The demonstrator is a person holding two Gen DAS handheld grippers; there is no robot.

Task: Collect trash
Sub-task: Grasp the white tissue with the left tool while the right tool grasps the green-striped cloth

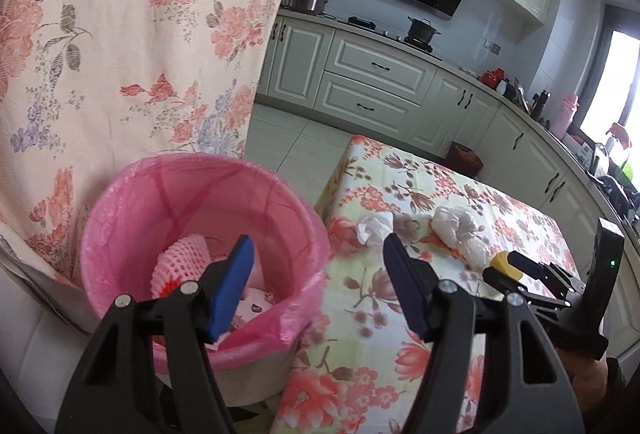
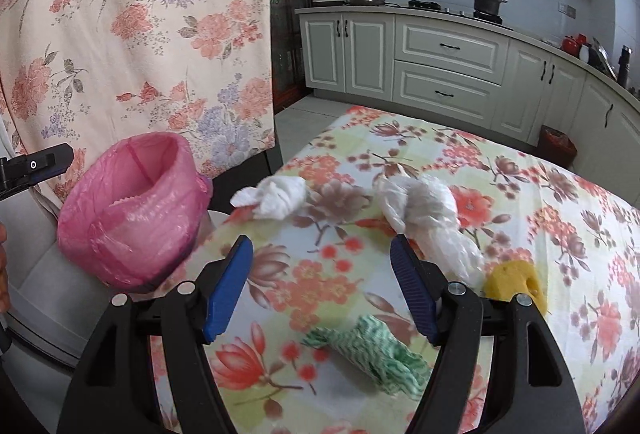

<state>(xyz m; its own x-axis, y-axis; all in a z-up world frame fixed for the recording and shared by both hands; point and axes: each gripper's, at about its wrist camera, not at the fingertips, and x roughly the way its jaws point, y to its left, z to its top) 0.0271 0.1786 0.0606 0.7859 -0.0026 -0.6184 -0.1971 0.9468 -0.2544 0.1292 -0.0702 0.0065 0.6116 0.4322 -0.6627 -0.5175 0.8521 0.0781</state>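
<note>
A bin with a pink liner (image 1: pixel 200 234) stands beside the table's left edge, with a pink foam net (image 1: pixel 180 262) and other scraps inside. My left gripper (image 1: pixel 317 240) hovers open over the bin's right rim, nothing between its blue pads. On the floral tablecloth (image 2: pixel 320 282) lie a crumpled white tissue (image 2: pixel 276 198), a knotted clear plastic bag (image 2: pixel 424 214), a yellow sponge (image 2: pixel 516 278) and a green-and-white cloth wad (image 2: pixel 372 354). My right gripper (image 2: pixel 320 242) is open above the cloth, empty, with the cloth wad just below it. The bin (image 2: pixel 128 218) sits to its left.
A floral curtain (image 1: pixel 140 54) hangs behind the bin. Kitchen cabinets (image 2: pixel 448 66) and a counter with pots run along the back and right. A small dark bin (image 2: pixel 558 146) stands on the tiled floor beyond the table. A hand shows at the left edge of the right wrist view.
</note>
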